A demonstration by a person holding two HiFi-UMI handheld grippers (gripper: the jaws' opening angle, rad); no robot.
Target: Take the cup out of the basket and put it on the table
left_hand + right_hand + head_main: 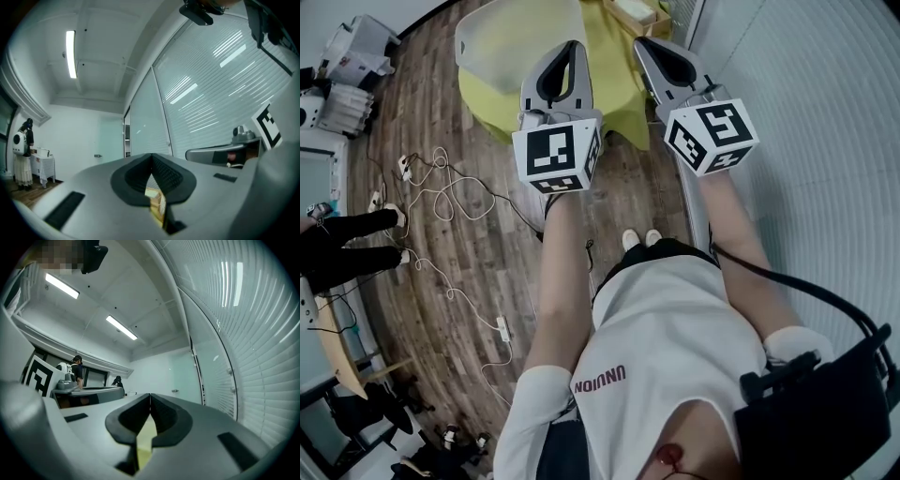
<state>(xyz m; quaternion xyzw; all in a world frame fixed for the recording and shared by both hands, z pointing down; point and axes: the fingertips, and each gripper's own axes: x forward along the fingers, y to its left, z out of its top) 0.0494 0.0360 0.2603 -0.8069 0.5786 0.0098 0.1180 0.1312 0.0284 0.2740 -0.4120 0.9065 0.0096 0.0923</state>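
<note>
**Task not begun: both grippers closed and empty, short of the basket**

Standing on a wood-plank floor [478, 244], holding out a grey two-jaw left gripper [570, 47] and a matching grey right gripper [643, 43], side by side and roughly level. Closed tight on the left, dark ribbed pads [168, 176] meeting at the tip with nothing between. Closed the same way on the right, pads [168, 420] together, also empty.

Just beyond the left gripper's tip and slightly to its left, a cloudy white translucent plastic basket [502, 37], resting on a table [617, 66] draped in yellow-green cloth that stretches ahead of both tips.

No cup visible in any view. Probably inside the basket behind its cloudy wall, but impossible to confirm.

Judged to be at the very start: nothing reached, gripped or lifted. Left to do: opening a gripper, reaching into the basket, closing on the cup, lifting it clear, setting it on the table.
</note>
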